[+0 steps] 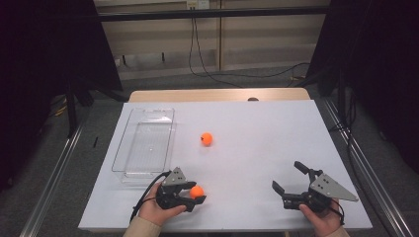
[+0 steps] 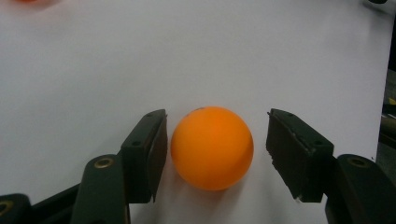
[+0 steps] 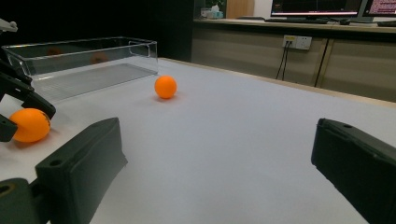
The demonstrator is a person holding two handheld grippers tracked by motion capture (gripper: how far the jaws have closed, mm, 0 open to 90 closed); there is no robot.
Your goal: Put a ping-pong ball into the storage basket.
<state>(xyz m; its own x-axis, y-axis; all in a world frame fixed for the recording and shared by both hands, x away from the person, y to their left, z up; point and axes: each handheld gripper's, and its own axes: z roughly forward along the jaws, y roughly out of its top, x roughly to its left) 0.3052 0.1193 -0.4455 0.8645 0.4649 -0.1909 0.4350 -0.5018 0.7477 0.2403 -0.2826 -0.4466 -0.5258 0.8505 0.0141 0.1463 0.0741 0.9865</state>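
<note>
the left gripper has its jaws spread around the near orange ball on the white table, not pressing it; the right gripper stands wide apart.

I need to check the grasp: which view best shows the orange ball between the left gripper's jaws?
The left gripper view: ball sits large between both jaws, gaps visible. In the high view it is small; the right gripper view shows it at the edge.
</note>
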